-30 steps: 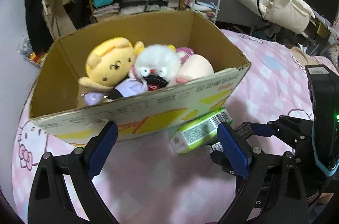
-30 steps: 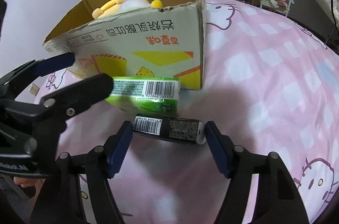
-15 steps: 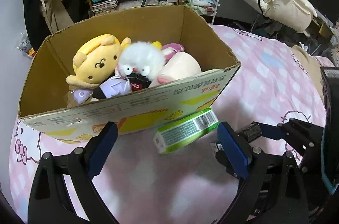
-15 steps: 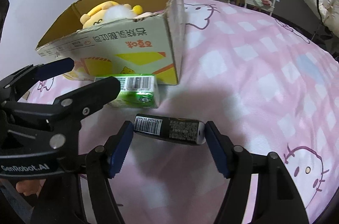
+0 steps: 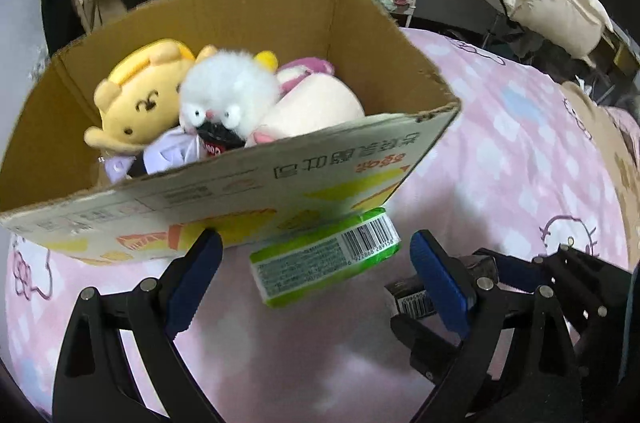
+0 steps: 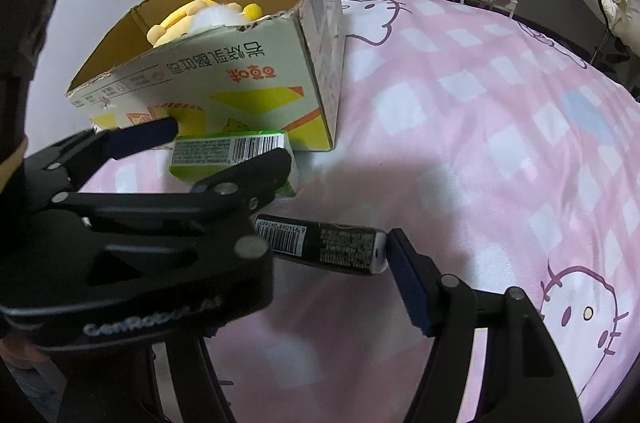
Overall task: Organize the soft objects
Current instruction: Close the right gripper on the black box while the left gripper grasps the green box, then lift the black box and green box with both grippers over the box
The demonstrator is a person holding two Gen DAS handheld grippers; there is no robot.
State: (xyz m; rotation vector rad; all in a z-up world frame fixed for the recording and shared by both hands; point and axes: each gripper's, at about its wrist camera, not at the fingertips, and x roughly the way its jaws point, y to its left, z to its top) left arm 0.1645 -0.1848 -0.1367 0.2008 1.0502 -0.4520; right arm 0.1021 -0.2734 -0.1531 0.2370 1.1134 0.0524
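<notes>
Green pack (image 5: 325, 260) between open left jaws

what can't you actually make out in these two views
- Right gripper: in its own view the left gripper's body hides its left-side finger, so contact with the black pack is unclear.
- Green pack: far end tucked behind the cardboard box in the left view.
- Plush toys: lower parts hidden by the box wall.
- Pack print: too small to read.

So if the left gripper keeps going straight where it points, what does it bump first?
Probably the green packet: it lies between the left gripper's open fingers, just ahead, against the cardboard box. Depth is hard to judge.
</notes>
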